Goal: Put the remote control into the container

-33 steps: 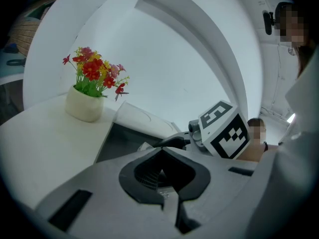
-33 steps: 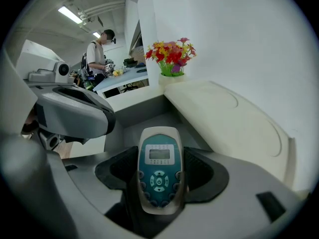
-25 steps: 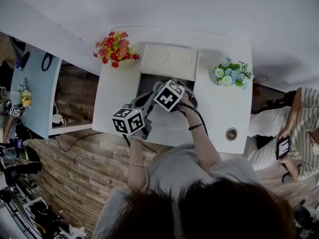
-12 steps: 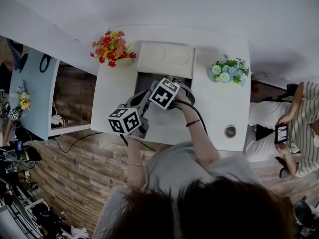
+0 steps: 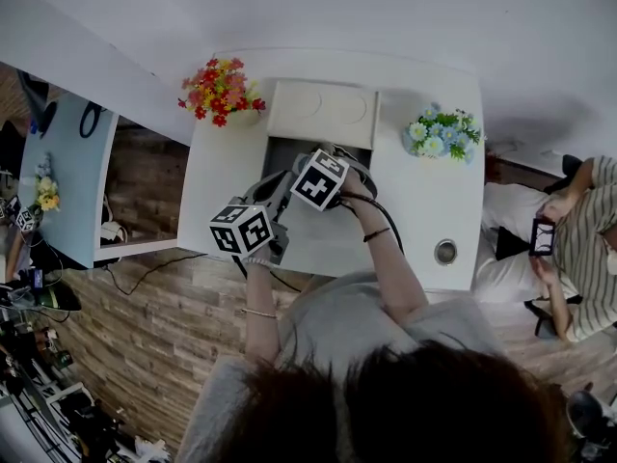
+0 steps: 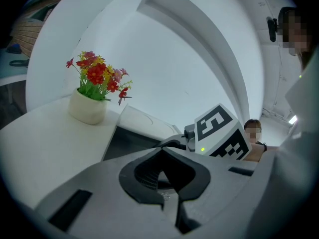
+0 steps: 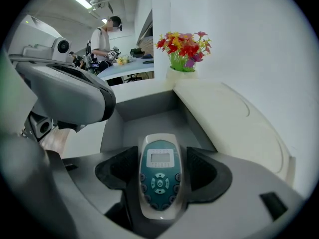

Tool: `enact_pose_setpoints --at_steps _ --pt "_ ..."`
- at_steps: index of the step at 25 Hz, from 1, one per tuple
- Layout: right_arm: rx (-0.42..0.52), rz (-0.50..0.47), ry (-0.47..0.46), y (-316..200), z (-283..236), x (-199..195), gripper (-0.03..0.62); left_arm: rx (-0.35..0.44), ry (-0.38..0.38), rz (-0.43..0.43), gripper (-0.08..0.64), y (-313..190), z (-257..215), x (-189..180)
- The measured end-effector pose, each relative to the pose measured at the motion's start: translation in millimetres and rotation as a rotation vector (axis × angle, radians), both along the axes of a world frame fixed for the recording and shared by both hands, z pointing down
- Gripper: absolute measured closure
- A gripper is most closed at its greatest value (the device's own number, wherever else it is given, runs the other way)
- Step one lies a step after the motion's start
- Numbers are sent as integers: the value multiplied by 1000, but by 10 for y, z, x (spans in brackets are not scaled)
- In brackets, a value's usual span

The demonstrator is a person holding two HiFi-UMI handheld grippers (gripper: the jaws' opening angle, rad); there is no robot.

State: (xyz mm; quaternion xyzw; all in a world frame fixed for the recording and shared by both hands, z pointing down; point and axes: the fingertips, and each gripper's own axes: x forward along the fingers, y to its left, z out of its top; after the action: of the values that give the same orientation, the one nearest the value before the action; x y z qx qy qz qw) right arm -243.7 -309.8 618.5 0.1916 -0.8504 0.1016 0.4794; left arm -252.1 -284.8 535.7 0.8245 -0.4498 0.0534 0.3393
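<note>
At left, the left gripper [image 6: 160,152] has its jaws closed on nothing, its position almost unchanged from half a second ago. The right gripper [image 7: 159,158] clamps the teal remote control [image 7: 159,182] between its pads. The open grey container [image 7: 144,107] lies just beyond the fingertips, with its cream lid [image 7: 234,128] to their right.

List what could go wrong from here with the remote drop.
1. The right gripper pinches the remote control by its narrow sides, and the container opening lies ahead of it. Releasing now might land it on the rim.
2. The left gripper, shut and empty, hangs close beside the opening, so the two could bump on the way in.
3. The lid lies right by the opening, and a wide swing may clip it.
</note>
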Motion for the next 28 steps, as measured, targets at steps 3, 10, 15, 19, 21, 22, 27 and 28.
enact_pose_setpoints --at_steps 3,10,15,19,21,22,27,28 --pt "38 10 -47 -12 -93 -25 307 11 -3 6 557 15 -30 17" --pt "89 61 -120 9 -197 24 308 42 -10 -11 557 56 -83 -2" --pt "92 109 -204 68 -291 76 315 76 -7 -14 557 96 -129 35" --pt "80 146 -283 105 -416 121 336 119 -1 0 557 120 -205 99" --pt "67 167 -315 124 -464 160 361 141 -1 7 557 137 -246 121" --pt "63 183 -335 127 -494 183 381 154 0 8 557 149 -268 130" --pt "71 252 -472 128 -758 292 475 215 -2 15 557 240 -364 199" --pt "79 258 -496 131 -823 310 496 223 -2 18 557 254 -378 214"
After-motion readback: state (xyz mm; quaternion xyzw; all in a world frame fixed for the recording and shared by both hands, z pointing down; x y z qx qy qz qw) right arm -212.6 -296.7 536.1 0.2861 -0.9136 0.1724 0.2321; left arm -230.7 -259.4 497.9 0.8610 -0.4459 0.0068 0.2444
